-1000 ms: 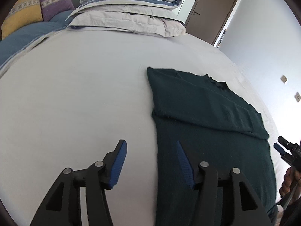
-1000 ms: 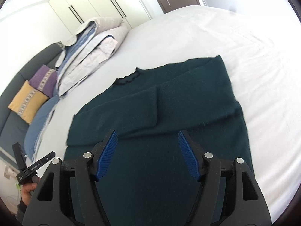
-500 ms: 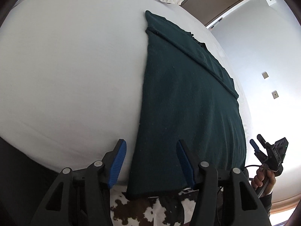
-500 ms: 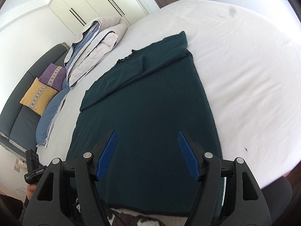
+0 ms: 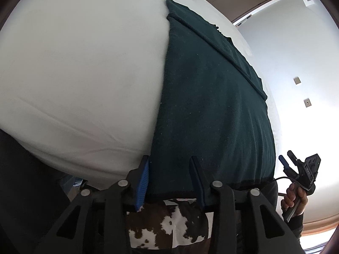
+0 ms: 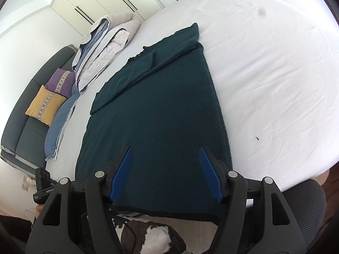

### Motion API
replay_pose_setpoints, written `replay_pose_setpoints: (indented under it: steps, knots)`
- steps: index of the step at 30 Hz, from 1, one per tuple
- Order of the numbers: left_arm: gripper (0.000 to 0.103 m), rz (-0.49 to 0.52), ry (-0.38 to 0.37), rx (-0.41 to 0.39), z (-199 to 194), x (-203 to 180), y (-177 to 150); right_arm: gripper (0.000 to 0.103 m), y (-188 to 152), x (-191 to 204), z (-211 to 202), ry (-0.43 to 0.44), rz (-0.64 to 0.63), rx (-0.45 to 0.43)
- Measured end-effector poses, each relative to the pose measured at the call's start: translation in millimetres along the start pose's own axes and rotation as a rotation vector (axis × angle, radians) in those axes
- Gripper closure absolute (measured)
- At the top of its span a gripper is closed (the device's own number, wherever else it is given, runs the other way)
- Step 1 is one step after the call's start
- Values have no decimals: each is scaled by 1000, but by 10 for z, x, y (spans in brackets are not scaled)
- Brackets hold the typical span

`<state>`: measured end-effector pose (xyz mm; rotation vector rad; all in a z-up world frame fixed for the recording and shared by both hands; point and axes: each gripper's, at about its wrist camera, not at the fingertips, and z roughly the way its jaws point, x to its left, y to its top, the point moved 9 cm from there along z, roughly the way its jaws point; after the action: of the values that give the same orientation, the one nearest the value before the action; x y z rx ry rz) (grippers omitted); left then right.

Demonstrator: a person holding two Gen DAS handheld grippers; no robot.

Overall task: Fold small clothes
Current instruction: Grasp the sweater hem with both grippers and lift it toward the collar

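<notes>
A white bed [image 6: 275, 74] carries the dark green sweater [image 6: 161, 110], spread flat with its hem hanging over the near edge (sleeves folded across its far end). The left gripper [image 5: 169, 177] is closing its jaws around the hem's left corner, pads not yet pressing. The right gripper [image 6: 165, 173] hovers over the hem's right part, jaws apart.

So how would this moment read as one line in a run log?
stage: reaching for hem | sweater: flat on bed, sleeves folded in | left gripper: closing around hem corner | right gripper: open over hem
</notes>
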<state>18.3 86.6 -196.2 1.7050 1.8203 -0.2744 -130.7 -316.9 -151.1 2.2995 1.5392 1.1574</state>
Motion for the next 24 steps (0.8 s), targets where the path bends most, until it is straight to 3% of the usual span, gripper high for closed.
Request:
replay_pose_setpoints:
  steps: [3, 9, 12, 13, 18, 24]
  knots:
    - [72, -4, -5, 8, 2, 6, 5, 40, -25, -71, -84, -22, 1, 7]
    - [68, 16, 9, 24, 29, -29, -39, 40, -57, -345, -337, -109, 15, 22]
    - [78, 25, 34, 24, 31, -7, -60, 40, -98, -502, -391, -144, 37, 54]
    - [88, 26, 44, 27, 41, -1, -61, 40, -126, -554, -388, -152, 51, 72]
    - [94, 27, 50, 27, 25, 20, -86, 59, -260, -679, -262, -140, 85, 157]
    - [95, 45, 47, 28, -4, 3, -93, 62, -441, -767, -38, -105, 136, 256]
